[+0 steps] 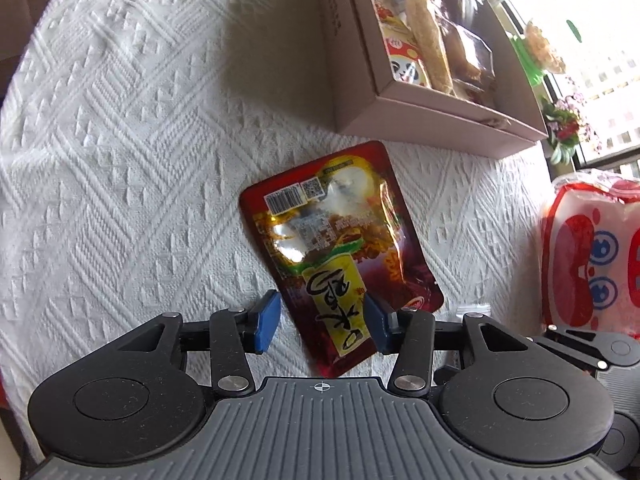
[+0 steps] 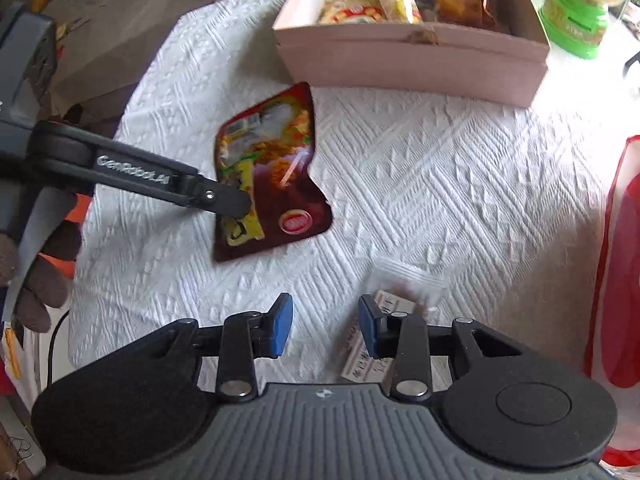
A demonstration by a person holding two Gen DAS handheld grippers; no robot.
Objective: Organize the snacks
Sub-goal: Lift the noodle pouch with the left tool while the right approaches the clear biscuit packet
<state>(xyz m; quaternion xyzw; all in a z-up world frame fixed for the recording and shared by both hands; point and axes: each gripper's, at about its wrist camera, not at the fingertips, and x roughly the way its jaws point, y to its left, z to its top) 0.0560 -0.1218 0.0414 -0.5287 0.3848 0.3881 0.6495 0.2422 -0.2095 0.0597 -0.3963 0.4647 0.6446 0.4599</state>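
Note:
A dark red snack pouch (image 1: 336,240) with a yellow label lies on the white patterned cloth (image 1: 120,160). Its near end sits between the blue pads of my left gripper (image 1: 322,322), which is open, with a gap showing at the left pad. In the right wrist view the same pouch (image 2: 280,168) looks curled, and one of the left gripper's fingers (image 2: 224,200) reaches over its left edge. My right gripper (image 2: 325,328) hangs open over bare cloth with nothing between its pads. A pink cardboard box (image 1: 420,120) (image 2: 400,60) holding several snacks stands beyond the pouch.
A small clear packet with a printed label (image 2: 360,360) lies under the right gripper's right finger. A red-and-white bag (image 1: 588,256) (image 2: 624,280) stands at the right. A green-lidded jar (image 2: 576,28) is behind the box. A gloved hand (image 2: 44,264) is at the table's left edge.

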